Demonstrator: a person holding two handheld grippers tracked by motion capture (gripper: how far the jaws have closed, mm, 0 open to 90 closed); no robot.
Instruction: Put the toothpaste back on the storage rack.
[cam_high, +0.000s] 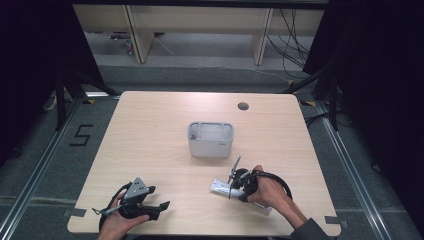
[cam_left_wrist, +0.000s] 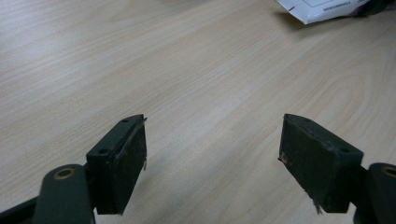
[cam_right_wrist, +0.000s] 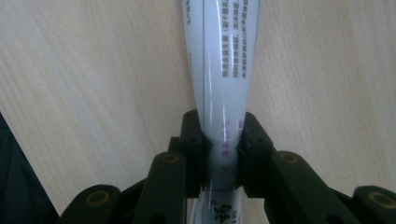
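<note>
A white tube (cam_high: 219, 186) with dark print lies on the wooden table (cam_high: 160, 130) near the front right. My right gripper (cam_high: 235, 186) is shut on it. In the right gripper view the two black pads (cam_right_wrist: 194, 140) press on both sides of the tube (cam_right_wrist: 224, 56), which stretches away from the jaws over the table top. A grey open-topped box (cam_high: 210, 140) stands in the middle of the table, apart from both grippers. My left gripper (cam_high: 159, 201) rests at the front left, open, with bare table between its jaws (cam_left_wrist: 215, 135). The tube's end (cam_left_wrist: 322, 7) shows at the top right of the left gripper view.
A round cable hole (cam_high: 243, 106) sits near the table's far edge. Grey floor with a "5" marking (cam_high: 81, 135) lies to the left. Black stands and cables flank the table. Wooden shelf legs (cam_high: 140, 35) stand behind.
</note>
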